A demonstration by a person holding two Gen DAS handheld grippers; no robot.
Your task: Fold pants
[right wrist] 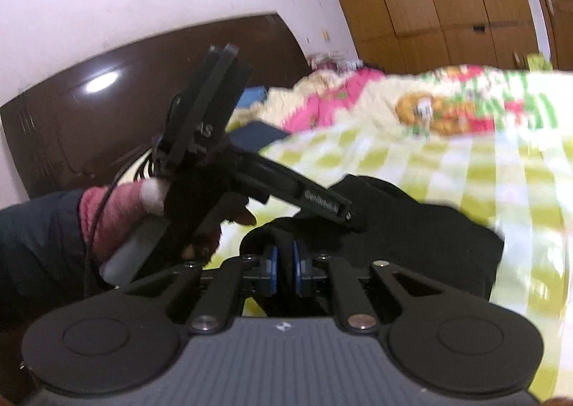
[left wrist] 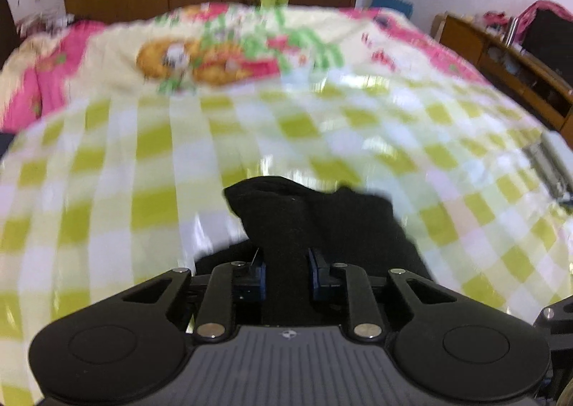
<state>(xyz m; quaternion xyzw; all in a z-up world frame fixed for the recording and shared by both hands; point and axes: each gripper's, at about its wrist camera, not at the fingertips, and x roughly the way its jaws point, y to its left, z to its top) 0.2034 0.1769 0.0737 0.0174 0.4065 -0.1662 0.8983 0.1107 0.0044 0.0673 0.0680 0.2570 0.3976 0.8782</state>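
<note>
Low centre of each wrist view: the left gripper (left wrist: 286, 259) and the right gripper (right wrist: 284, 264) are each pinching a bunched edge of the black pants (left wrist: 322, 219), jaws nearly closed on fabric. The pants are hanging just above the checked bedspread (left wrist: 143, 155). Judged best practice: keeping both grips level and the edge taut while carrying it over. The cloth is matte, soft, thick; the bedspread is glossy.
</note>
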